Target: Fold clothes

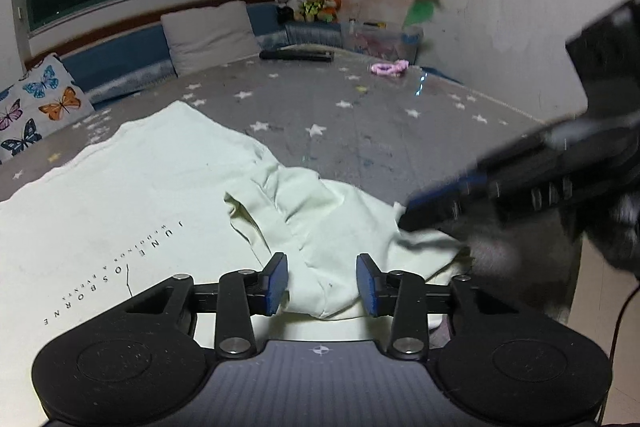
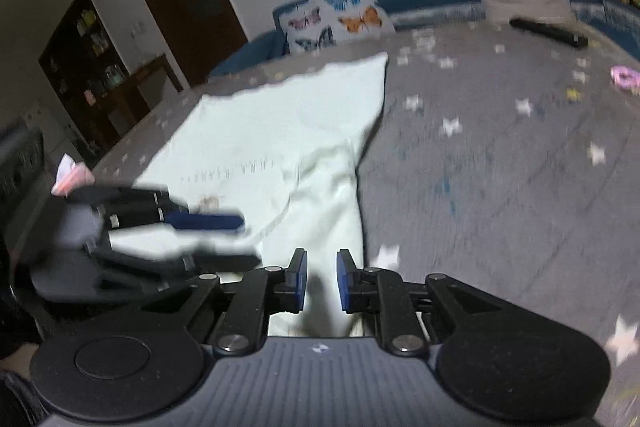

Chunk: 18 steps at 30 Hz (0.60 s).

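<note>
Shirt: pale green tee (image 1: 132,195) with dark lettering, spread on a bed with a grey star-print sheet (image 1: 360,131); one side flat, the near right corner all bunched up
Left claw: left claw (image 1: 322,283) has its blue pads standing apart, a rumpled ridge of the shirt running up between them, not pinched as far as I can see
Right claw: right claw (image 2: 322,281) pads are closer together but a gap shows, cloth and a dark shadow between them; whether it's actually nipping fabric, can't tell, that view is smeared
Why like this: my guess is both claws sit at the crumpled sleeve side so that corner can be pulled flat or flipped over the body; could equally be a fold just let go, honestly
Edges: the shirt's long edge runs up toward the butterfly pillow (image 1: 36,107); far corner lies clean on the sheet
Room: loads of bare sheet to the right of the shirt; pink ring toy (image 1: 388,68) and black bar (image 1: 296,55) are well apart, up by the wall
</note>
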Each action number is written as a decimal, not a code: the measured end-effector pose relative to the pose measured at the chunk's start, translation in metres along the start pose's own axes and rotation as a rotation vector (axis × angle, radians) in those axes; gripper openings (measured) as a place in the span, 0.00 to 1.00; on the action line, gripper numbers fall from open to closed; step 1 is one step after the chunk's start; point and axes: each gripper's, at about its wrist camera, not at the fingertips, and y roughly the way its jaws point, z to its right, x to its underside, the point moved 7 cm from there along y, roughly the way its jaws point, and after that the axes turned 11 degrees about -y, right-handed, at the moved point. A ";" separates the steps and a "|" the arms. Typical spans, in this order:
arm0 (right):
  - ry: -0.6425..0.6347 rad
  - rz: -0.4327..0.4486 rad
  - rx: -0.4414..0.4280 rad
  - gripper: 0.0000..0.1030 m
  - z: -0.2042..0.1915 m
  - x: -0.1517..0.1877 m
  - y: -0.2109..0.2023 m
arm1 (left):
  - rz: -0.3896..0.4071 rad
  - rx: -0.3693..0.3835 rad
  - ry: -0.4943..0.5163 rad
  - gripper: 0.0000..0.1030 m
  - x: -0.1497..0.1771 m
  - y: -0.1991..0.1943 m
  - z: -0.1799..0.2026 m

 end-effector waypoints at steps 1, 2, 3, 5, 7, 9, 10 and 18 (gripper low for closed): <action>0.001 0.014 0.004 0.15 0.002 -0.005 0.001 | -0.001 0.000 0.000 0.39 0.000 0.000 0.000; 0.002 0.029 0.007 0.15 0.004 -0.010 0.003 | -0.001 -0.001 -0.001 0.39 -0.002 0.001 -0.001; 0.003 0.042 0.011 0.15 0.005 -0.015 0.004 | 0.006 -0.009 -0.007 0.39 -0.008 0.002 -0.004; 0.006 0.038 0.010 0.15 0.009 -0.018 0.016 | 0.020 -0.025 -0.019 0.39 -0.020 0.006 -0.009; 0.011 0.025 0.010 0.15 0.011 -0.019 0.028 | 0.034 -0.041 -0.031 0.39 -0.031 0.009 -0.015; 0.012 0.007 0.012 0.15 0.012 -0.015 0.035 | 0.048 -0.057 -0.043 0.39 -0.043 0.013 -0.020; 0.007 0.006 0.014 0.15 0.011 -0.013 0.035 | 0.055 -0.065 -0.049 0.39 -0.049 0.015 -0.023; -0.016 0.018 0.034 0.15 0.007 -0.004 0.032 | -0.050 -0.062 -0.082 0.39 -0.073 0.071 -0.036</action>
